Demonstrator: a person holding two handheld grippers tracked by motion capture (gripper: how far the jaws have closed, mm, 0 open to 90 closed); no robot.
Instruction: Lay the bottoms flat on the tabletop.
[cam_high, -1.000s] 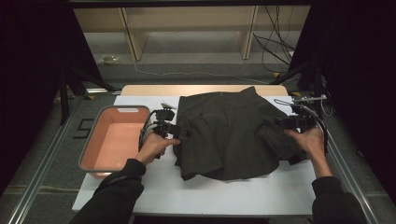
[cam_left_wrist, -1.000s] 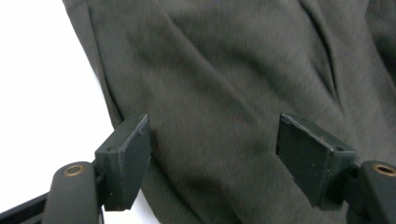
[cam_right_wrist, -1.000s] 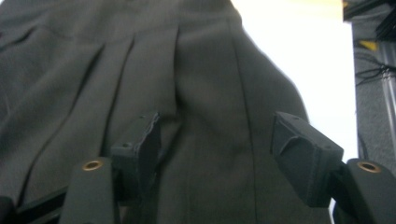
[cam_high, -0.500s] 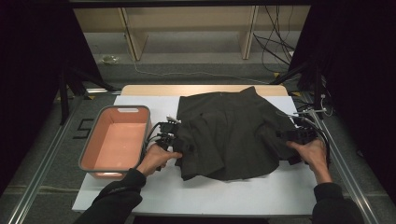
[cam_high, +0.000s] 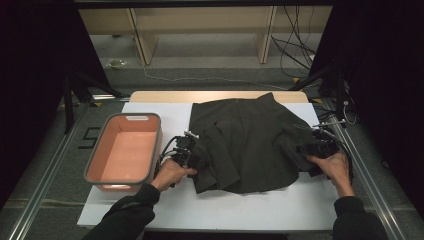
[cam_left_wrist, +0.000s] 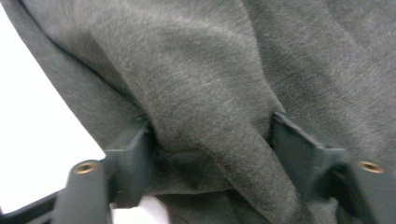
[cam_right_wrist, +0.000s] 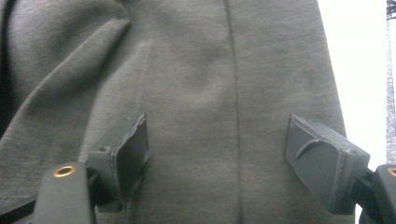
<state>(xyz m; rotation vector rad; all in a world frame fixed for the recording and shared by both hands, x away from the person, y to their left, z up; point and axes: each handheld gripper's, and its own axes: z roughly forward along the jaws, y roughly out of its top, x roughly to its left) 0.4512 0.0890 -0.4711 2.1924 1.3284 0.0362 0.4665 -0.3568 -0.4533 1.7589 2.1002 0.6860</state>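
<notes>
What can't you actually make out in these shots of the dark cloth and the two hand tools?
- High view: left tool tips, hidden in the dark garment.
- High view: right tool tips, lost against the fabric.
- Left gripper view: table beneath, covered by cloth.
- The garment's type: bunched folds hide it.

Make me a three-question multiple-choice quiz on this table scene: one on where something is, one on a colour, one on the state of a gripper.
1. Where is the tub relative to the dark garment?
A. on top of it
B. at the left gripper's side of it
C. behind it

2. What colour is the tub?
A. blue
B. white
C. salmon pink

3. How do the right gripper fingers stand?
A. spread apart over the cloth
B. clamped on the tub rim
C. shut on a cable

Answers: B, the tub sits beside the garment's left edge; C, its walls are pink; A, flat cloth spans a wide gap between them.
</notes>
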